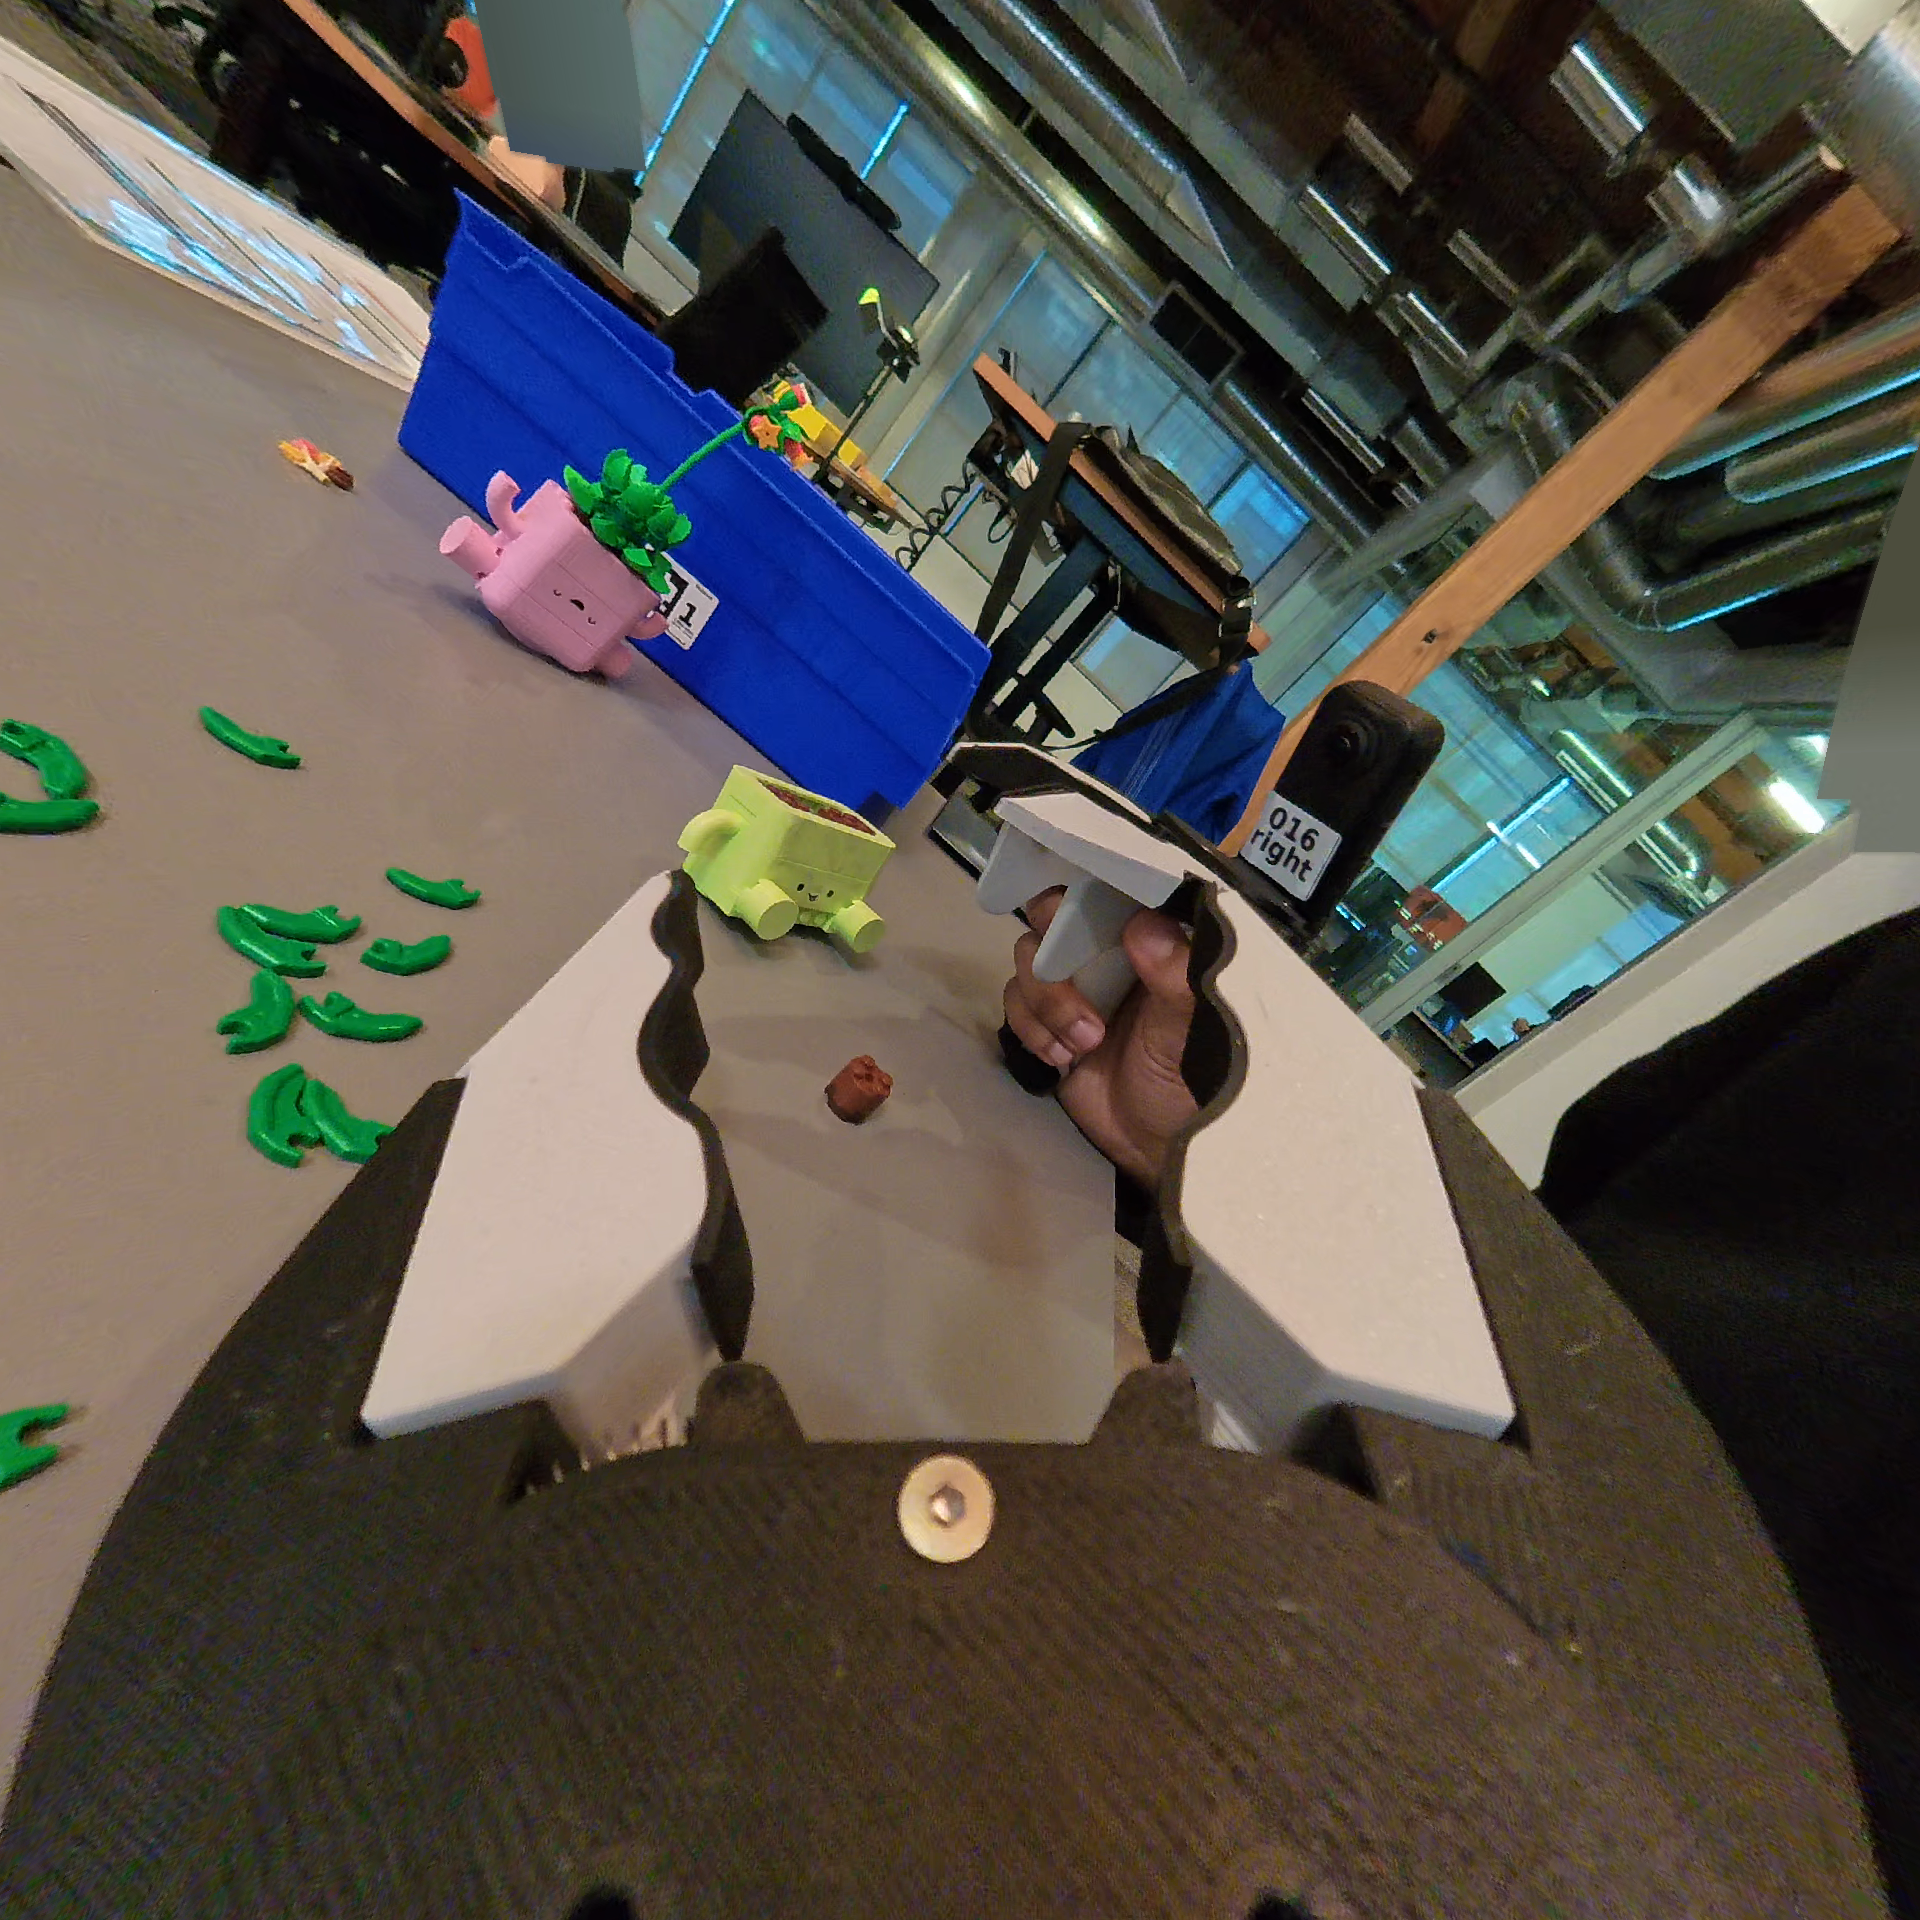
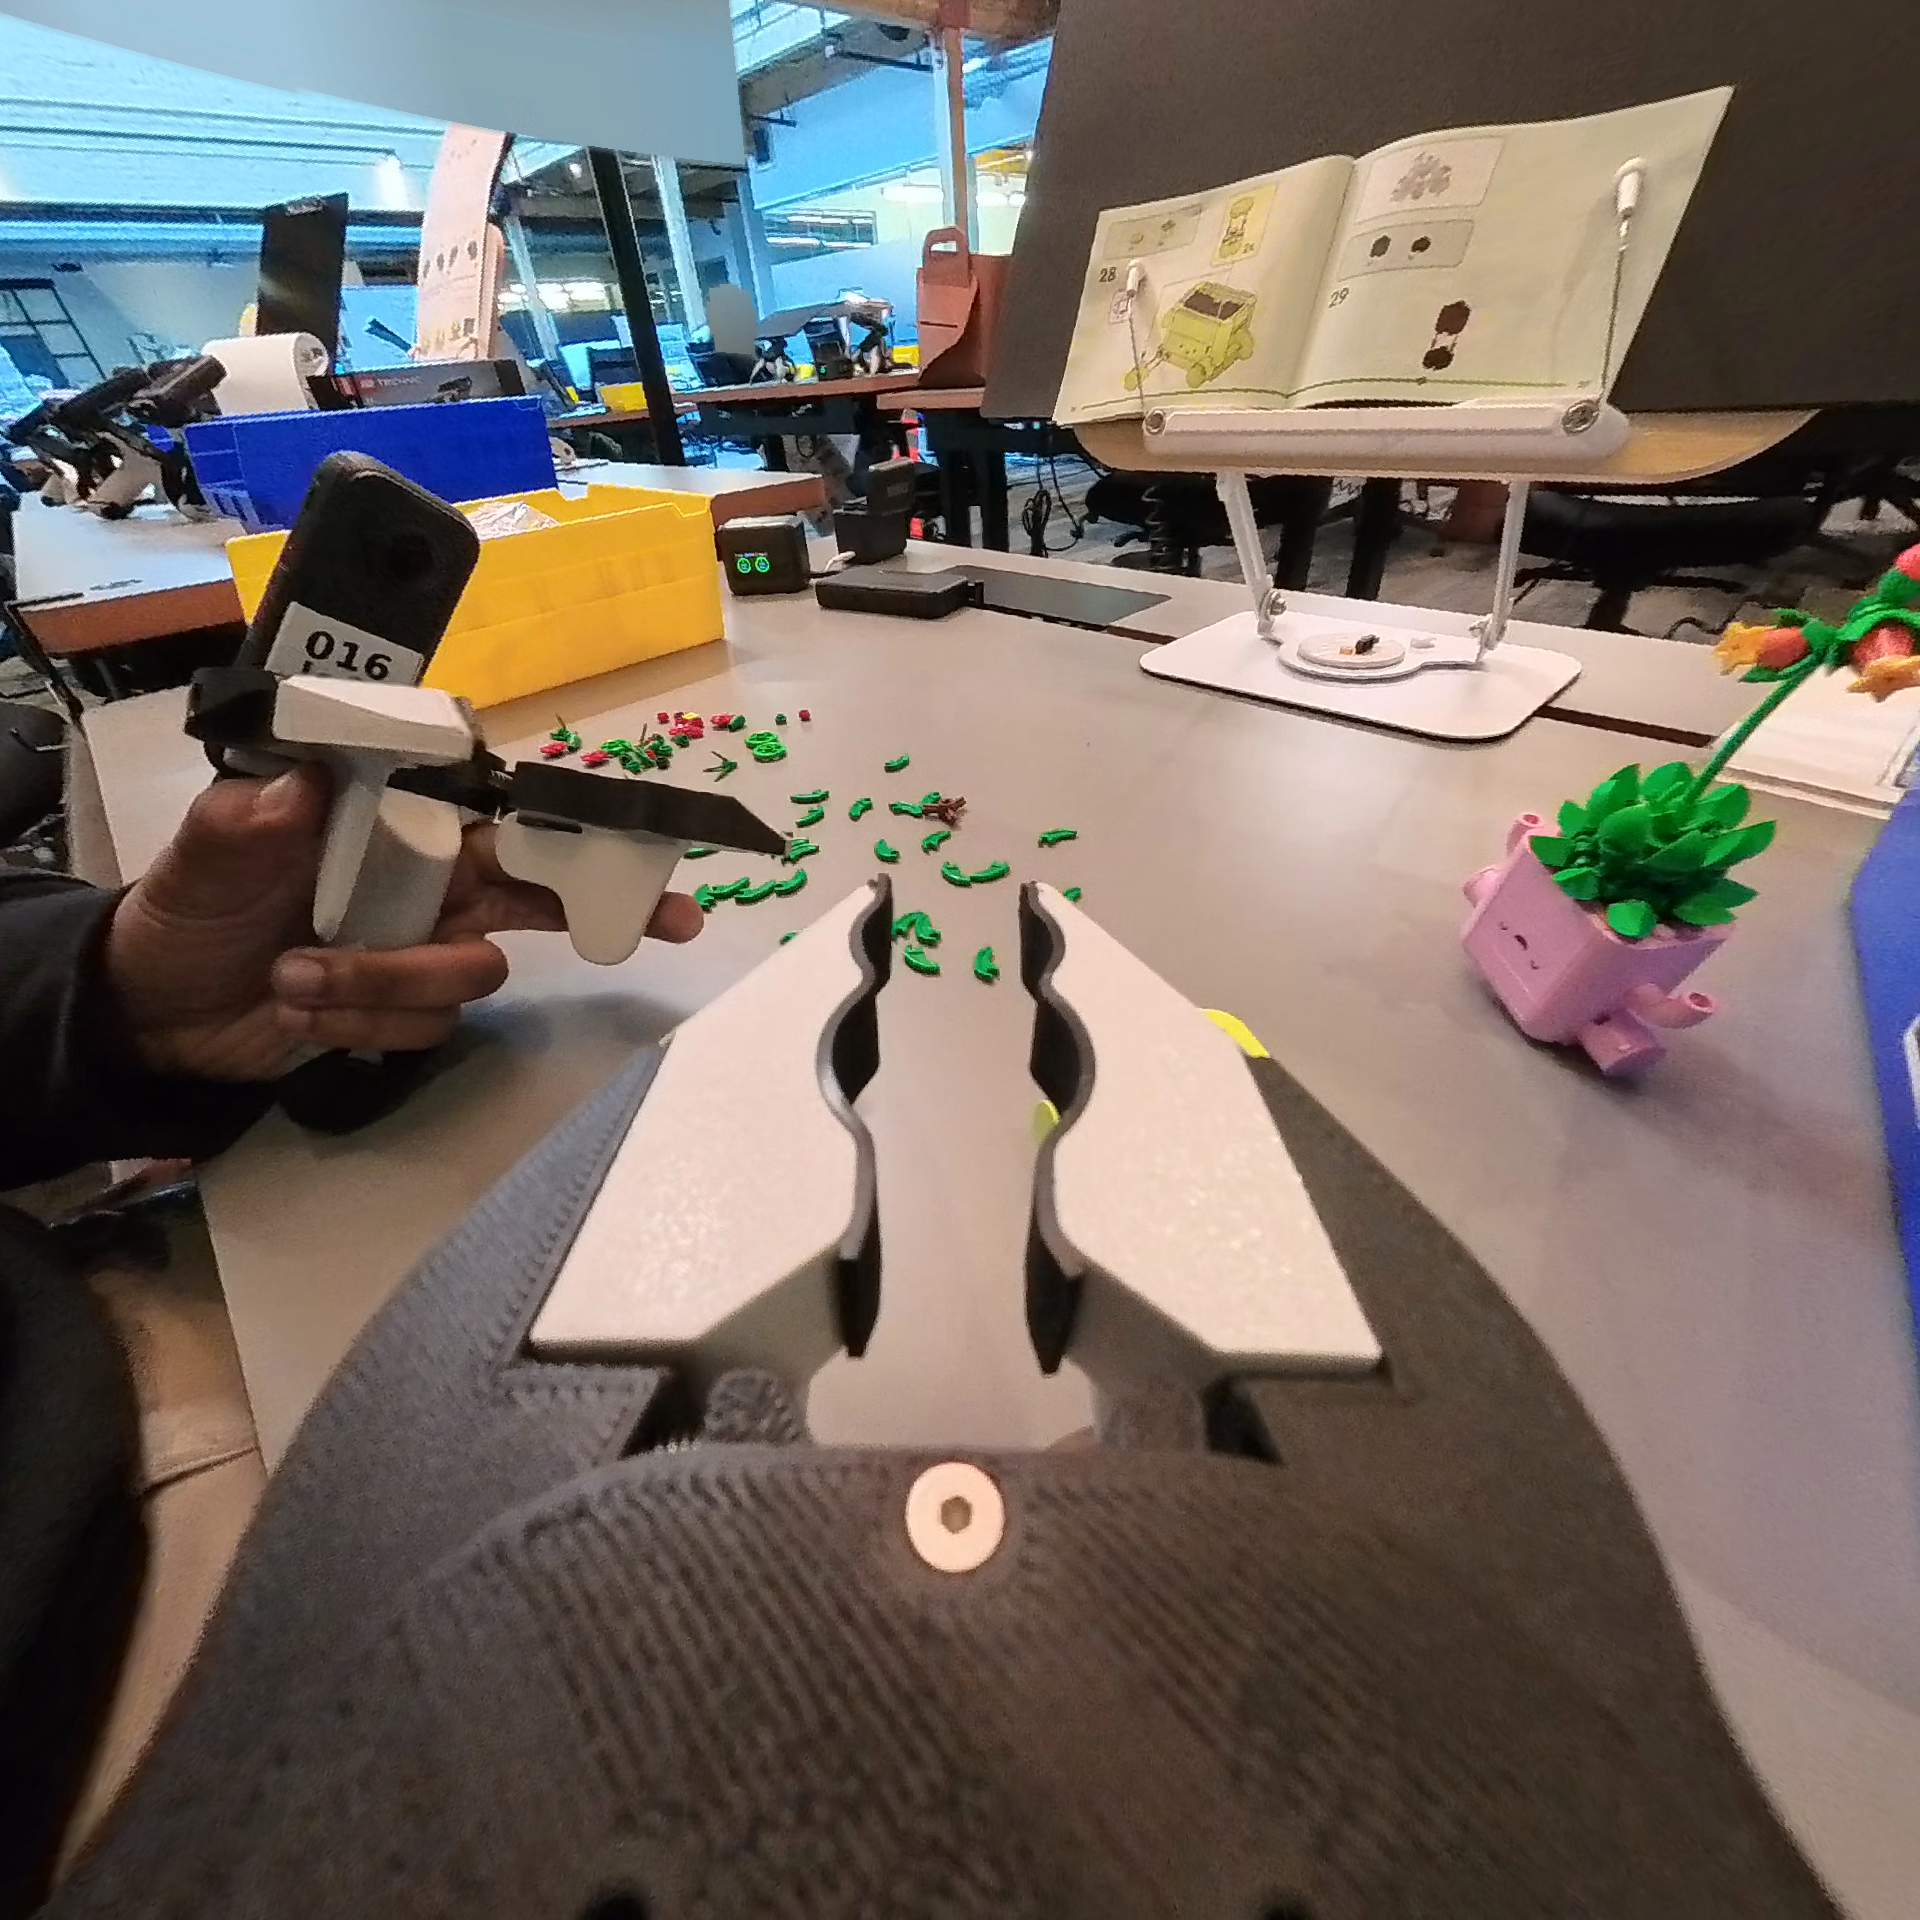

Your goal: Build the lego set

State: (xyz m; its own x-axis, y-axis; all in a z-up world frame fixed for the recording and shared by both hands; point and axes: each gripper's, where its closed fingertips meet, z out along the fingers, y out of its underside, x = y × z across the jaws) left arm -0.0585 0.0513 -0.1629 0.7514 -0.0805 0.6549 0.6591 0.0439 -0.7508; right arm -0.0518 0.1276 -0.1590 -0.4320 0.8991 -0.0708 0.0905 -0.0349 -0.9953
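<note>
My left gripper (image 1: 940, 904) is open wide and empty, low over the grey table (image 1: 156, 623). A small brown lego piece (image 1: 859, 1088) lies on the table between its fingers. A lime green lego pot (image 1: 790, 862) stands just past the fingertips. My right gripper (image 2: 954, 896) is open and empty. The lime pot (image 2: 1236, 1029) shows only as slivers beside its right finger. A finished pink pot with a green plant and flower stem (image 1: 566, 592) stands farther off, and in the right wrist view (image 2: 1558, 966) it is at the right. Green leaf pieces (image 2: 914, 873) lie scattered ahead.
A blue bin (image 1: 727, 582) stands behind the pots. A yellow bin (image 2: 582, 582) sits at the far left. An open instruction booklet (image 2: 1351, 260) rests on a white stand (image 2: 1361, 665). Small red and green pieces (image 2: 665, 732) lie near the leaves. A hand holds the left gripper (image 2: 764, 831) at the left.
</note>
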